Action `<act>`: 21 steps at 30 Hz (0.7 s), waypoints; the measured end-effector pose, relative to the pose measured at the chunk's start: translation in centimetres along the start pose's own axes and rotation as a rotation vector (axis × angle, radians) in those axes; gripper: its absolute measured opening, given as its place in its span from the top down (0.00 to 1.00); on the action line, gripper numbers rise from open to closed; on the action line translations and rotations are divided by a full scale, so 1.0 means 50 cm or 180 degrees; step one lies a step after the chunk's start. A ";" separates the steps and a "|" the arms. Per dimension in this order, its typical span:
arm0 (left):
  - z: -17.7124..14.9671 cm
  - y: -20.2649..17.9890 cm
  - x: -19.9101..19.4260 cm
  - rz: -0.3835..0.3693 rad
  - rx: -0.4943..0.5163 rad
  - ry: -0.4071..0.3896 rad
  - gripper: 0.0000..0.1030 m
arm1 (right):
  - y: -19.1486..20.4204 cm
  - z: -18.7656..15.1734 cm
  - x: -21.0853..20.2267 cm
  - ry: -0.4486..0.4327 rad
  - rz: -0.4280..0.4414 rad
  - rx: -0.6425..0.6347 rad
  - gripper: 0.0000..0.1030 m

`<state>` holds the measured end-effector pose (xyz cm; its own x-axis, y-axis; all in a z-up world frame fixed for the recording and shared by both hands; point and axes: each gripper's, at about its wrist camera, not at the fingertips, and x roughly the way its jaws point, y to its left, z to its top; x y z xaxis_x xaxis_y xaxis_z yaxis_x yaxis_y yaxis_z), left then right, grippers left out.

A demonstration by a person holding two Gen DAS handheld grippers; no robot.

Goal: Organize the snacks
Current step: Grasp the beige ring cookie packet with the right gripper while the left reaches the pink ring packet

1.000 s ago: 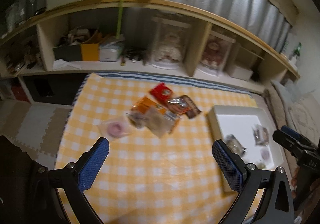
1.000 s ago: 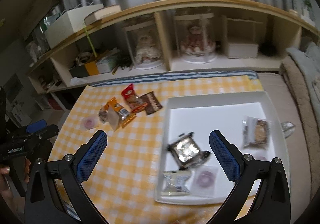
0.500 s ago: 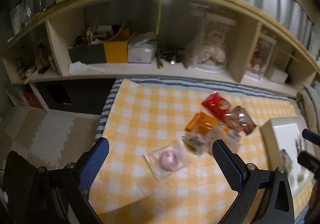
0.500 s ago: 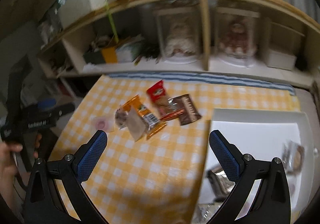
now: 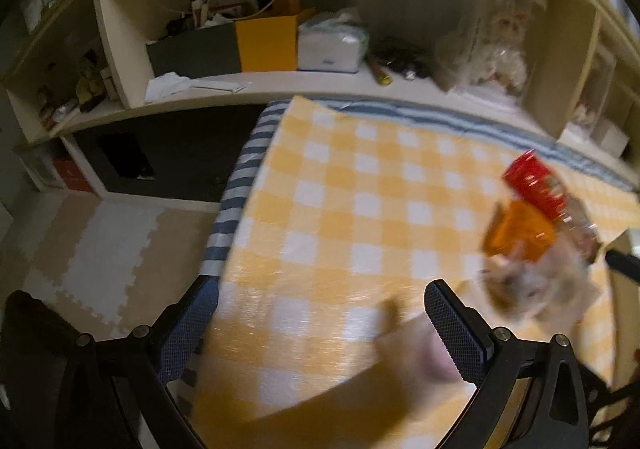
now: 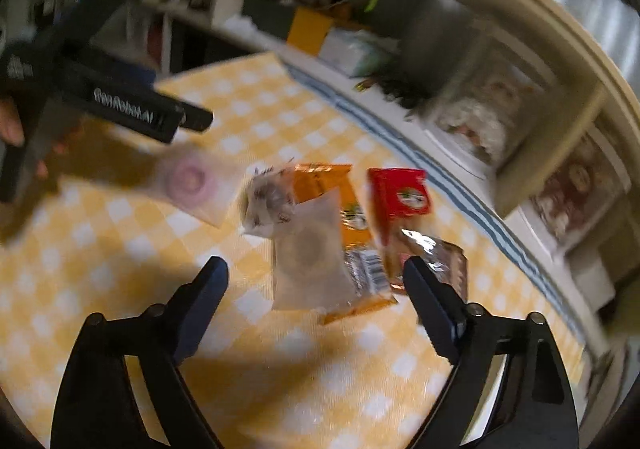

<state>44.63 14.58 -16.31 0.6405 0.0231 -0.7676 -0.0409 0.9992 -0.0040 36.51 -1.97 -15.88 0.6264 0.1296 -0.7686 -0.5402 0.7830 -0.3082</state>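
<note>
I count six snack packets on the checked cloth: one clear packet with a pink ring lying apart toward the cloth's left edge, then a cluster of one speckled packet, one clear packet with a brown ring, one orange packet, one red packet and one brown packet. Two grippers are in my views.

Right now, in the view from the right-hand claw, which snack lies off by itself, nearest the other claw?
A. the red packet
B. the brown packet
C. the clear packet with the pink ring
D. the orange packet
C: the clear packet with the pink ring lies apart on the checked cloth, just under the left claw, while the red packet and orange packet sit bunched together.
</note>
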 end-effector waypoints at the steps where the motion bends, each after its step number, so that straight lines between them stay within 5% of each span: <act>1: -0.002 0.002 0.008 0.0054 0.0032 0.0019 0.00 | 0.003 0.002 0.009 0.0019 -0.0015 -0.0034 0.19; 7: -0.015 0.000 0.033 0.0058 0.0199 0.0226 0.00 | 0.015 0.006 0.062 0.0213 -0.0208 -0.0254 0.29; 13: -0.038 -0.037 0.001 0.0181 0.0540 0.0301 0.00 | 0.005 -0.003 0.058 0.0295 -0.0327 0.0061 0.49; 16: -0.053 -0.046 -0.020 0.0298 0.0666 0.0306 0.00 | -0.006 -0.019 0.036 0.0356 -0.0220 0.0294 0.53; 21: -0.056 -0.026 -0.082 0.0178 0.0376 0.0214 0.00 | -0.005 -0.054 0.004 0.0505 0.0081 0.0656 0.54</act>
<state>39.92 13.10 -14.97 0.5867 0.0805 -0.8058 0.0180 0.9935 0.1124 35.26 -3.78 -17.47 0.5093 0.0667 -0.8580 -0.4188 0.8902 -0.1794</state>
